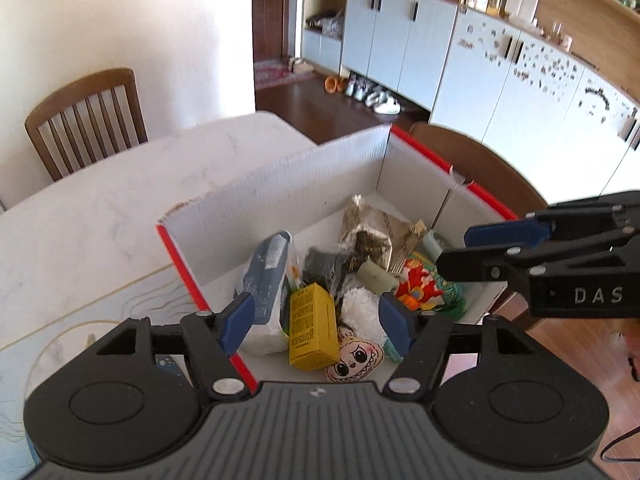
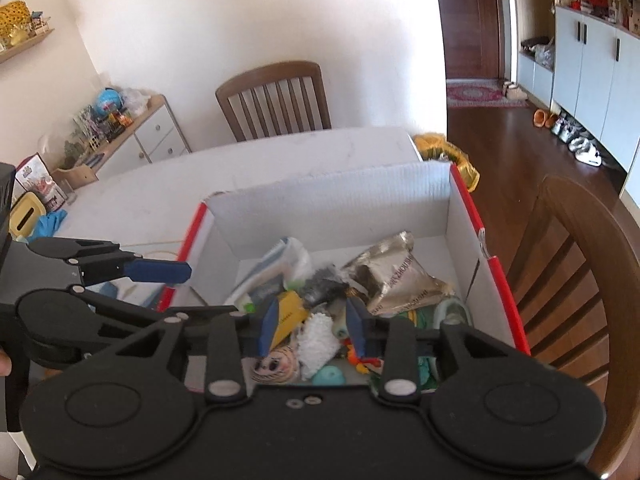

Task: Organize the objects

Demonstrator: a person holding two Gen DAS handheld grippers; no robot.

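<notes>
Cardboard is carrying all of it here: you are hovering over a white box point(image 1: 280, 196) with red edges, sitting at the corner of the pale table point(image 1: 100, 208). It is corrugated and light, so it is likely to slide if you lean on a wall; reach in from above.

Largest inside is the crinkled foil bag point(image 1: 372, 232) at the far end. It is looking soft and slippery, so pinch a folded corner, not the flat face. The blue-and-white soft packet point(image 1: 266, 280) is leaning on the left wall; it is squashy, and its top edge is offering the cleanest hold. The yellow carton point(image 1: 312, 328) is lying near you, stiff and square, so close on its two narrow sides. The white fluffy cloth point(image 1: 360, 308) beside it is light and limp; take a bunch from the top. The small doll face point(image 1: 356, 360) is lying at the near wall, touching the carton, soft and easy to squeeze.

Your left gripper point(image 1: 318, 324) is standing wide apart above the carton and cloth, holding nothing. Your right gripper point(image 2: 314, 328) is standing partly apart over the same pile, also empty, its blue pads point(image 2: 358, 328) pressing on nothing.
</notes>
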